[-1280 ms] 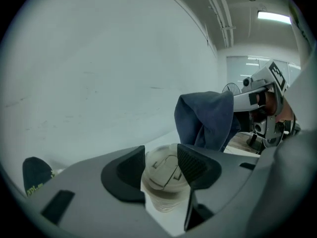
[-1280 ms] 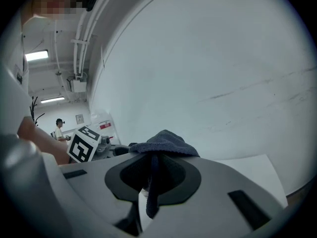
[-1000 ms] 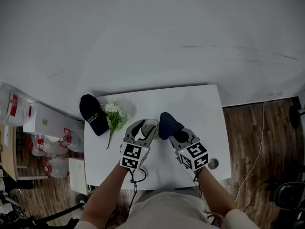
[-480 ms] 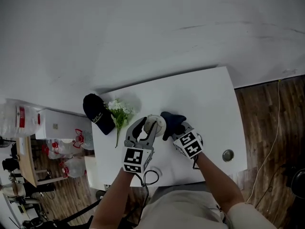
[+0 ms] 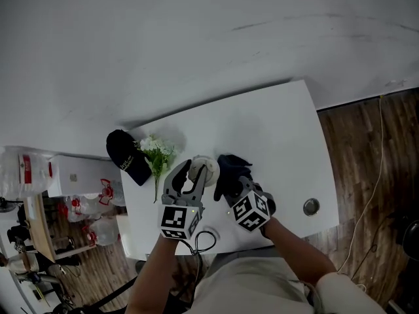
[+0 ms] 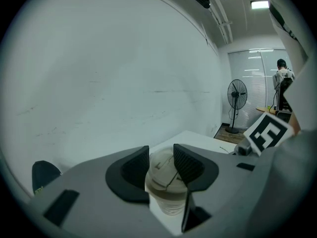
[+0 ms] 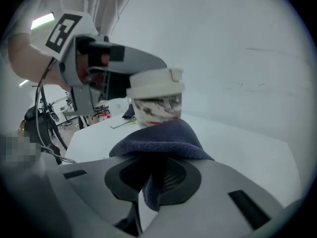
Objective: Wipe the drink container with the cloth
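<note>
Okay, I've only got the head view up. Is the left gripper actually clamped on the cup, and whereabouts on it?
Observer: Yes. In the left gripper view, the left gripper is clamped on the cup up at its white lid. Its jaws have just been closing on it.
Operator: Is the cloth held properly?
Observer: The right gripper view shows the right gripper shut on the dark blue cloth, with a fold hanging down between the jaws.
Operator: What's the cup like from the side?
Observer: It has clear walls, with something mottled brown and white inside under the lid.
</note>
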Tool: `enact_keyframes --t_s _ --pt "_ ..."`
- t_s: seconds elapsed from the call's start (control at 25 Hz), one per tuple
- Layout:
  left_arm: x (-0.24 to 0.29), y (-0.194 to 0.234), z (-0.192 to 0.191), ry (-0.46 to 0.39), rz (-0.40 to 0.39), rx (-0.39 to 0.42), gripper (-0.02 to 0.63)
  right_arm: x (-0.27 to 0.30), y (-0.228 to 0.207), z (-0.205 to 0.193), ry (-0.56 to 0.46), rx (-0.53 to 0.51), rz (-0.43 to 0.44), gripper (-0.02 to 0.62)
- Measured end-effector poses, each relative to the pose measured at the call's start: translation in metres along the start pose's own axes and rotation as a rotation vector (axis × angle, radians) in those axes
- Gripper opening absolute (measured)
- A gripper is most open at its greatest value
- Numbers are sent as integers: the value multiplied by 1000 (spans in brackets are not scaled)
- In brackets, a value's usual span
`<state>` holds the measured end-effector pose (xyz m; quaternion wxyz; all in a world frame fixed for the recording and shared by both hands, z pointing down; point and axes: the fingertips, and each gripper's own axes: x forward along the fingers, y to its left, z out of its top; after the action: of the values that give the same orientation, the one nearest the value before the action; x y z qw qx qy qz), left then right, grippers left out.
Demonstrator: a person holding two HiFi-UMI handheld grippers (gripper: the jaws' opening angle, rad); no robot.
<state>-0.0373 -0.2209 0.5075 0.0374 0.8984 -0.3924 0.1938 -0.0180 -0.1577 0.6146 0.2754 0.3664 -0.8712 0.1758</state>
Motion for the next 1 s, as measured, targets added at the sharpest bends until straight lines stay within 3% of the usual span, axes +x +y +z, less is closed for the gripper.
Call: enact_keyframes --t_s 0.16,0.44,0.72,0.88,1.0 --pt "-1 0 0 -14 2 -2 166 -24 6 29 -37 -14 -35 61" --pt "0 -4 3 -24 -22 24 164 -31 -36 50 -135 30 -47 61" --pt "-1 0 0 -12 -12 -2 164 23 -61 18 14 -68 -32 58" --pt "-1 -1 -3 -3 -14 -2 164 38 -51 -14 123 -125 0 58" --pt "-1 0 -1 -7 -16 -1 164 33 -31 -25 140 -86 56 61"
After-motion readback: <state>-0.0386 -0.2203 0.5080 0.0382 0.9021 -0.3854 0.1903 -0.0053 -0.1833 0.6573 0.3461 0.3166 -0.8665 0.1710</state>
